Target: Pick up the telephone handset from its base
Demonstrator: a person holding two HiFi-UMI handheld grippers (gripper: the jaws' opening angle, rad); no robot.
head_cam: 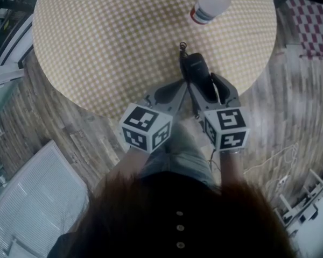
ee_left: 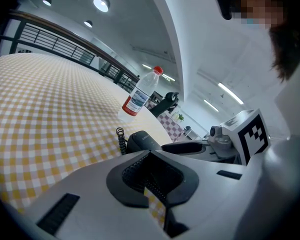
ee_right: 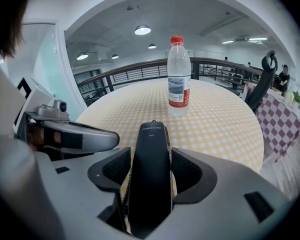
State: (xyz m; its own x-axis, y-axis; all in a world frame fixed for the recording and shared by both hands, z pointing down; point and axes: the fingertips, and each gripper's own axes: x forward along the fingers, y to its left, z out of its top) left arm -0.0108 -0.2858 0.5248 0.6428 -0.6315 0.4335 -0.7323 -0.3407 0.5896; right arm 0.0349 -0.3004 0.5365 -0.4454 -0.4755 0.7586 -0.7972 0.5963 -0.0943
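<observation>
A black telephone handset [head_cam: 198, 71] lies on the yellow checked tablecloth [head_cam: 107, 42] near the table's front edge, its coiled cord [head_cam: 182, 47] at the far end. No base shows under it. My right gripper [head_cam: 204, 85] straddles the handset [ee_right: 151, 139] with its jaws spread; a thin gap shows by the left pad [ee_right: 115, 166]. My left gripper [head_cam: 175, 87] sits just left of the handset [ee_left: 142, 140], its fingertips [ee_left: 149, 154] together with nothing between them.
A clear water bottle [head_cam: 212, 3] with a red cap stands at the table's far right side. Beyond the table are a wooden floor, a white slatted panel [head_cam: 32, 198] at lower left, and a purple checked cloth [head_cam: 312, 26] at upper right.
</observation>
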